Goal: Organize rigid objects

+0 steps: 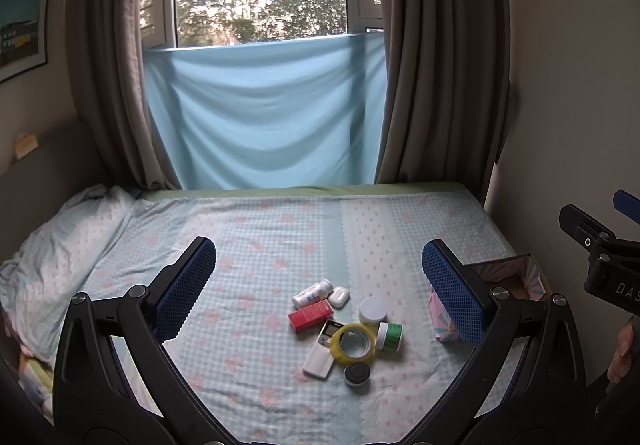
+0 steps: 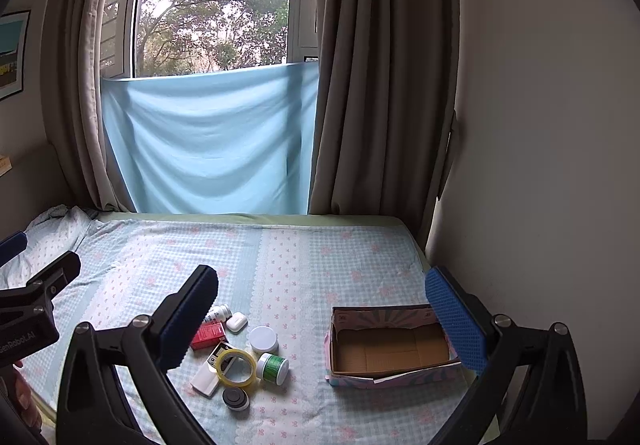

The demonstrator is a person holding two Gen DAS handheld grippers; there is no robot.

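A heap of small items lies on the bed: a yellow tape roll (image 1: 353,343) (image 2: 237,365), a white remote (image 1: 320,357) (image 2: 208,375), a red box (image 1: 311,315) (image 2: 208,336), a white bottle (image 1: 312,293), a white earbud case (image 1: 339,297) (image 2: 236,321), a white round jar (image 1: 373,309) (image 2: 263,339), a green-labelled jar (image 1: 389,335) (image 2: 273,367) and a black round lid (image 1: 356,373) (image 2: 235,398). An open, empty cardboard box (image 2: 390,349) (image 1: 516,277) sits to the right. My left gripper (image 1: 318,277) is open above the heap. My right gripper (image 2: 320,313) is open, between heap and box.
The bed (image 1: 260,237) has a checked floral sheet; a crumpled pillow (image 1: 60,245) lies at its left. A wall (image 2: 540,125) runs along the bed's right side. Curtains and a blue cloth (image 1: 264,117) hang under the window behind.
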